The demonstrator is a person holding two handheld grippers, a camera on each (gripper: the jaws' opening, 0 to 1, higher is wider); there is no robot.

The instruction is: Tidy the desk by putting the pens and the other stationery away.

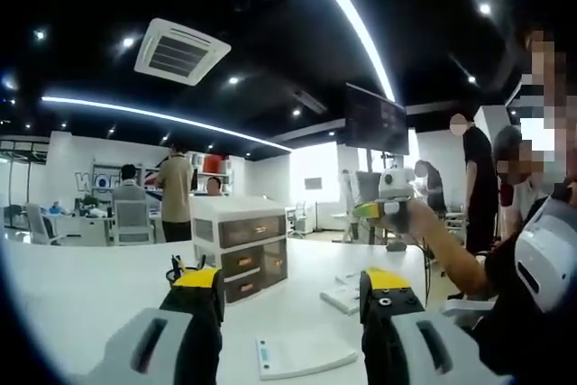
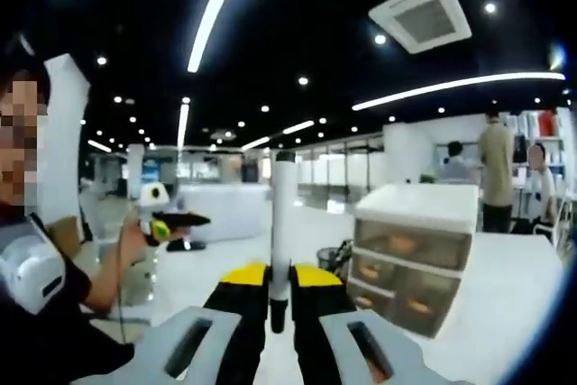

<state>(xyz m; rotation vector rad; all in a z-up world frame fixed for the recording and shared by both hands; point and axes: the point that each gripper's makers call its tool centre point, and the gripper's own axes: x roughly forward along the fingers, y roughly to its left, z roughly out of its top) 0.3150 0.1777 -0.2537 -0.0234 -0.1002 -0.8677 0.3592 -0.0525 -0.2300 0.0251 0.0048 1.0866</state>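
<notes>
White pen (image 2: 282,223) | right jaws clamp it | left jaws apart | wall lettering unreadable, perhaps "W"

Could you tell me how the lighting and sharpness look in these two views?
Left gripper view: ceiling light strips bend with fisheye distortion, the white table glares, the drawer unit is soft. Right gripper view: the white marker in the right gripper is fairly sharp, the background blurred.

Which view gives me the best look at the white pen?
The right gripper view: the white pen stands upright, clamped between that gripper's jaws, close to the camera. In the left gripper view, the right gripper is small and distant, its pen indistinct.
</notes>
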